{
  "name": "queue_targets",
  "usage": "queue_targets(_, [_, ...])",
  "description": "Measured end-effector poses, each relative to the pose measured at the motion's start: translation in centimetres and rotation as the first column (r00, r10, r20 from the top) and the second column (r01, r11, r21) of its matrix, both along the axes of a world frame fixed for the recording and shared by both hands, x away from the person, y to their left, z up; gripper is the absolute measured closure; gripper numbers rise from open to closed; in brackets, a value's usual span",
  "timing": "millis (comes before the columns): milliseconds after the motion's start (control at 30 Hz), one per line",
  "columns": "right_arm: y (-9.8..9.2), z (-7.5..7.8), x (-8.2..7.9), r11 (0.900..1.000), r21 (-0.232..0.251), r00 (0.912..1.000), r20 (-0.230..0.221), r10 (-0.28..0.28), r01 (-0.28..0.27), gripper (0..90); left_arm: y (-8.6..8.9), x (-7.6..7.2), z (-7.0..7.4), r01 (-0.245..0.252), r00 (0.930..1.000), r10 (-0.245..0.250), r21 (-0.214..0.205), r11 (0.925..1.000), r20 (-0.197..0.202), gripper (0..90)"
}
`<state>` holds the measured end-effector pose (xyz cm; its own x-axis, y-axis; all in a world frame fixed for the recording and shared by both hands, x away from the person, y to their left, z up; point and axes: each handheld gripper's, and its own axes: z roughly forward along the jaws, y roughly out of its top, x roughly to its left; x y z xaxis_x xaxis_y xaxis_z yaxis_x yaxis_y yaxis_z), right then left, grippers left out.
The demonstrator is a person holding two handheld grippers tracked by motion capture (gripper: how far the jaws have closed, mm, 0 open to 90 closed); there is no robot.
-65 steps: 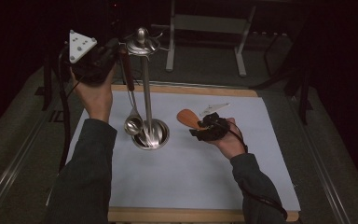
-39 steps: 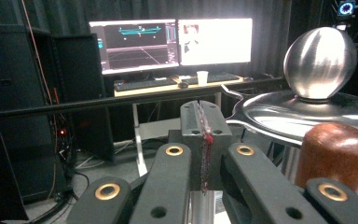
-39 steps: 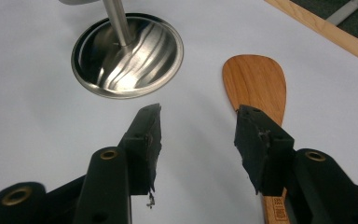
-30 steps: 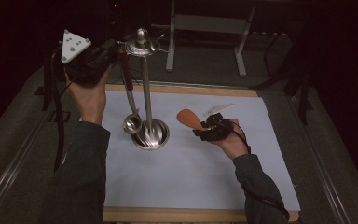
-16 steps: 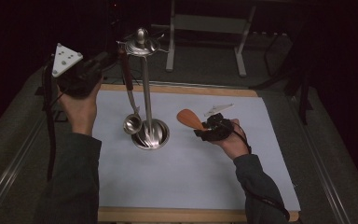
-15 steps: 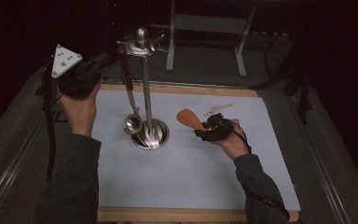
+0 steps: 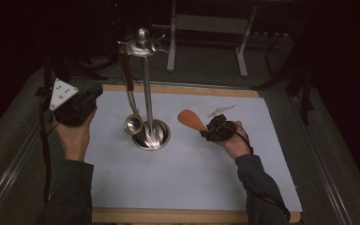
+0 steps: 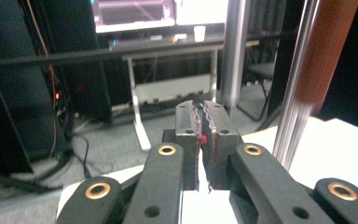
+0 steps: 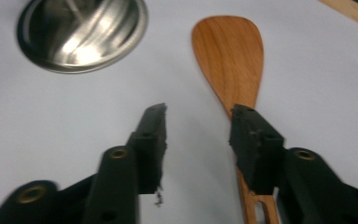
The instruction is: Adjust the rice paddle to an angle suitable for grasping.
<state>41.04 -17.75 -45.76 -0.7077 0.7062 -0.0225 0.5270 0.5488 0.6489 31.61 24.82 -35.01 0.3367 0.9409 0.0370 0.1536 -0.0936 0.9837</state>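
Ladle hangs by its reddish-brown handle from the top of a steel stand, its bowl just beside the stand's round base, near the far left part of a white mat on the table, as seen from the high view. A wooden spatula lies on the mat right of the stand, blade toward it. The left gripper, with its grey plate on top, is held in the person's left hand at the mat's left edge, apart from the ladle; the right gripper rests in the right hand over the spatula's handle. A small pale utensil lies beyond it; its kind cannot be made out. In the left gripper view, the left gripper has its jaws nearly together with nothing between them, a thin slit left; the stand's pole and the ladle's brown handle rise close at right, with a desk and screens behind. In the right gripper view, the right gripper stands wide apart and empty over the mat; the spatula runs under the jaw shown at right, and the stand's base lies at upper left.
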Motion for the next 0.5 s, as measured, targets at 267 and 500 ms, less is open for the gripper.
queue_targets(267, [-0.1,-1.8,1.6,0.9976,-0.024,0.9979,-0.003,-0.064,0.064,84.9,1.5,-2.2,-6.1,-0.005,0.9978,0.001,-0.060,0.9982,-0.066,77.2])
queue_targets(500, [0.3,-3.2,3.3,0.9929,-0.043,0.9938,-0.001,-0.111,0.111,87.4,1.7,-4.5,-11.8,-0.005,0.9938,-0.003,-0.076,0.9971,-0.111,70.7])
